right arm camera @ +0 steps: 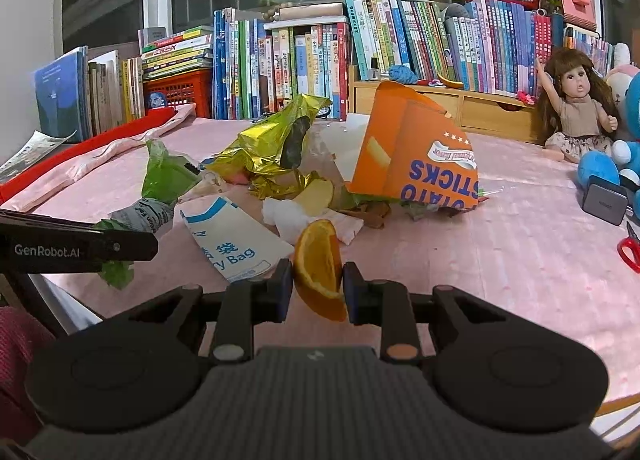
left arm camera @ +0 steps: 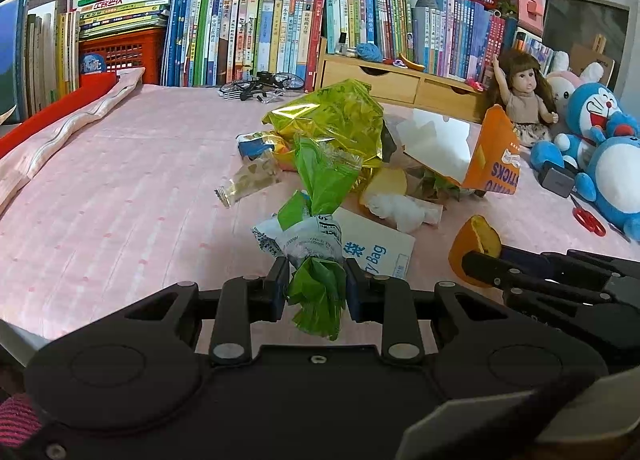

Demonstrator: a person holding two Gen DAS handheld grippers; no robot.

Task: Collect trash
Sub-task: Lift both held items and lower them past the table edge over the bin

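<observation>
The left gripper [left arm camera: 318, 286] is clamped on the twisted tail of a green plastic wrapper [left arm camera: 320, 180], which looks light, crinkly and slippery, so the bunched end seems the surest hold; it trails toward 12 o'clock into the trash pile mid-table. The right gripper [right arm camera: 316, 286] is pinched on an orange wedge [right arm camera: 320, 260], probably soft and juicy, best squeezed across its rind. Legible print: "POTATO STICKS" on the orange box [right arm camera: 416, 156] at 1 o'clock, "Bag" on the white paper bag [right arm camera: 232, 236], "GenRobot.AI" on the left gripper's finger.
</observation>
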